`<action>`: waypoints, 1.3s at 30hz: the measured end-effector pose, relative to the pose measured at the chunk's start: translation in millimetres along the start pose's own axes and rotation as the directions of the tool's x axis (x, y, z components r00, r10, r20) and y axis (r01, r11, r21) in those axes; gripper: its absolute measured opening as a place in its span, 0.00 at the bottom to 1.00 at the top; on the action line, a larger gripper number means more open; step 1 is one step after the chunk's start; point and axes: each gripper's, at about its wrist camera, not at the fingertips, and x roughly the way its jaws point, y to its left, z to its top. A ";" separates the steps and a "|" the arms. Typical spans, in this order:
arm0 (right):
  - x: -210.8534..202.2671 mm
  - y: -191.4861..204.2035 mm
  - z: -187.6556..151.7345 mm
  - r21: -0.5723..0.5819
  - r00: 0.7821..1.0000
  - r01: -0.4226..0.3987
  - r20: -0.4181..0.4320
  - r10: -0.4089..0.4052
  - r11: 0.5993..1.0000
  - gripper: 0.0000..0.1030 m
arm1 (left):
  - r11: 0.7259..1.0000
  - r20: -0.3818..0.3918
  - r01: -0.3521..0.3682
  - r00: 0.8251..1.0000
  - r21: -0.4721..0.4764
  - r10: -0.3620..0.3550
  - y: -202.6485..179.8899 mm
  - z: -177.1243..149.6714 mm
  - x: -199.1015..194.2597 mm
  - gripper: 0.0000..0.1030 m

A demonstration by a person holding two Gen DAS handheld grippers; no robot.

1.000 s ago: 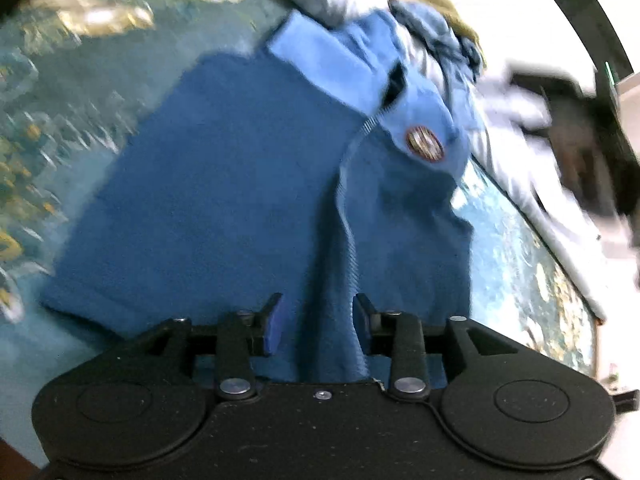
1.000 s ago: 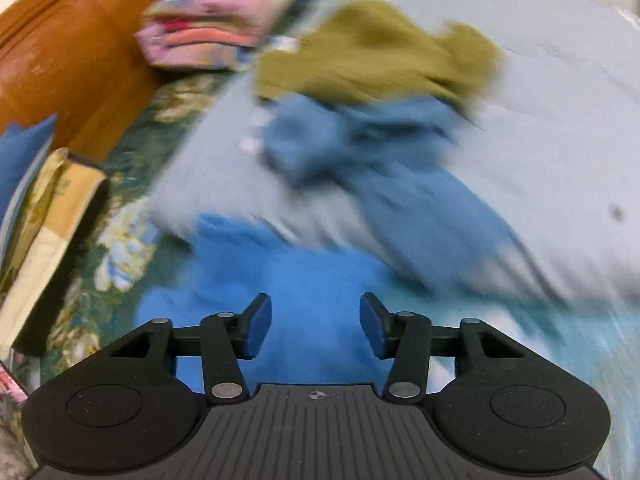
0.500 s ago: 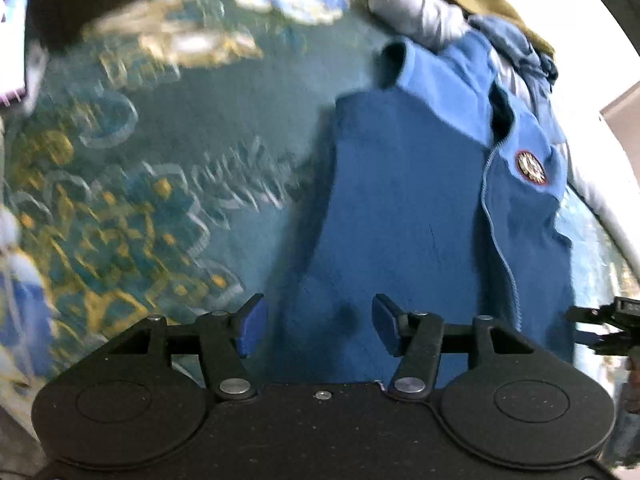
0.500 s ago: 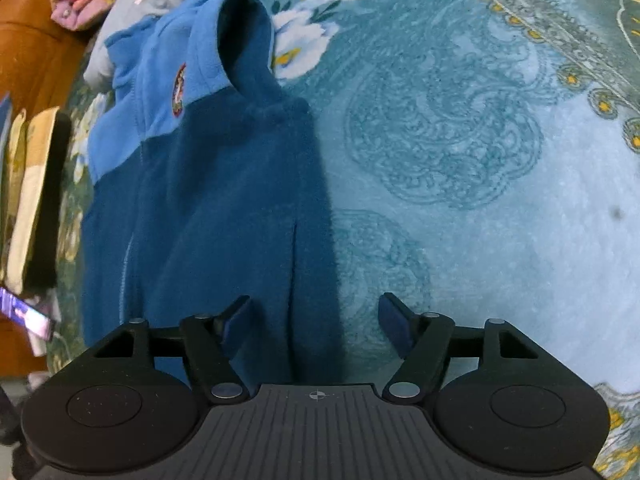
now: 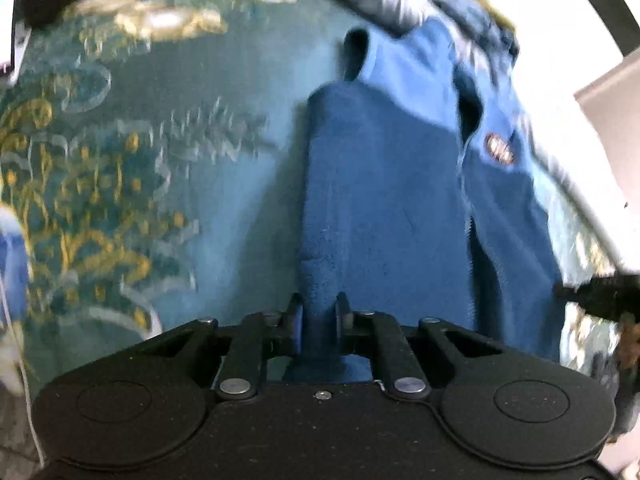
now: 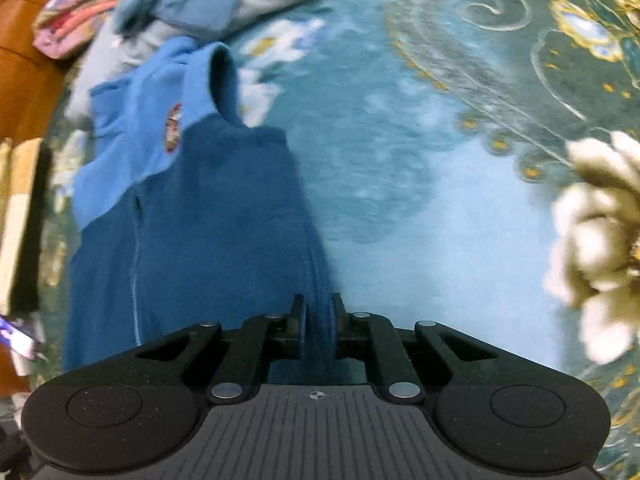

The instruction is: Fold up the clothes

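A blue fleece vest point(image 5: 384, 208) with a lighter blue yoke, a zip and a round badge lies flat on a teal patterned bedspread point(image 5: 140, 200). My left gripper point(image 5: 319, 314) is closing and its pads pinch a raised fold at the vest's left bottom edge. In the right wrist view the same vest point(image 6: 208, 216) stretches away to the left, and my right gripper point(image 6: 319, 312) is closing with its pads pressed on the vest's right bottom edge. The right gripper's tip shows at the right border of the left wrist view.
A heap of grey, blue and olive clothes point(image 5: 432, 4) lies beyond the vest's collar. Folded pink patterned cloth point(image 6: 72, 16) sits by a wooden headboard point(image 6: 24, 80) at the left. Bedspread point(image 6: 460, 160) stretches to the right of the vest.
Both grippers came down to the vest's bottom edge and went from wide open to pinched on its fabric. The right view swung from the clothes heap to the vest.
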 end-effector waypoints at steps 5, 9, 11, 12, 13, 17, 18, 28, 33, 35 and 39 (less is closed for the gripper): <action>18.0 2.4 1.5 -0.020 0.999 0.023 -0.035 -0.024 1.000 0.09 | 0.997 -0.012 -0.058 0.998 -0.049 0.057 -3.6 -4.3 8.9 0.19; 10.3 4.0 3.4 -0.047 0.998 0.033 -0.051 -0.035 0.998 0.24 | 0.991 0.048 -0.132 0.990 0.011 0.132 -24.9 -6.0 -19.8 0.42; 1.2 4.4 10.9 -0.065 1.000 0.017 -0.019 -0.019 0.998 0.26 | 0.984 0.086 -0.172 0.982 0.042 0.168 -36.4 -7.1 -36.7 0.42; -3.3 4.6 14.8 -0.075 1.000 0.009 -0.003 -0.010 0.997 0.31 | 0.980 0.110 -0.190 0.977 0.061 0.183 -43.8 -7.3 -44.8 0.44; -7.8 4.8 18.6 -0.084 1.000 0.002 0.014 0.000 0.996 0.35 | 0.977 0.142 -0.195 0.973 0.091 0.181 -55.4 -7.1 -50.0 0.45; -11.3 11.0 43.3 -0.142 0.998 -0.027 0.059 0.036 0.990 0.39 | 0.982 0.201 -0.123 0.975 0.144 0.093 -102.2 -9.7 -38.7 0.50; -6.7 15.1 52.1 -0.159 0.997 -0.038 0.065 0.049 0.986 0.39 | 0.984 0.208 -0.102 0.976 0.146 0.070 -113.0 -10.9 -31.0 0.50; 35.0 77.8 163.7 -0.223 0.978 -0.150 0.106 0.177 0.963 0.48 | 0.995 0.287 -0.014 0.958 0.094 -0.013 -136.7 77.4 25.3 0.50; 58.8 76.5 191.9 -0.014 0.962 -0.238 0.133 0.237 0.971 0.48 | 0.979 0.275 0.138 0.945 0.148 -0.175 -149.3 140.4 48.0 0.56; 68.2 73.2 196.4 0.059 0.960 -0.255 0.135 0.246 0.965 0.48 | 0.965 0.237 0.167 0.948 0.203 -0.214 -163.6 164.9 69.5 0.57; 84.9 68.0 202.4 0.161 0.947 -0.313 0.124 0.296 0.936 0.43 | 0.942 0.118 0.243 0.954 0.232 -0.276 -188.1 202.3 121.7 0.63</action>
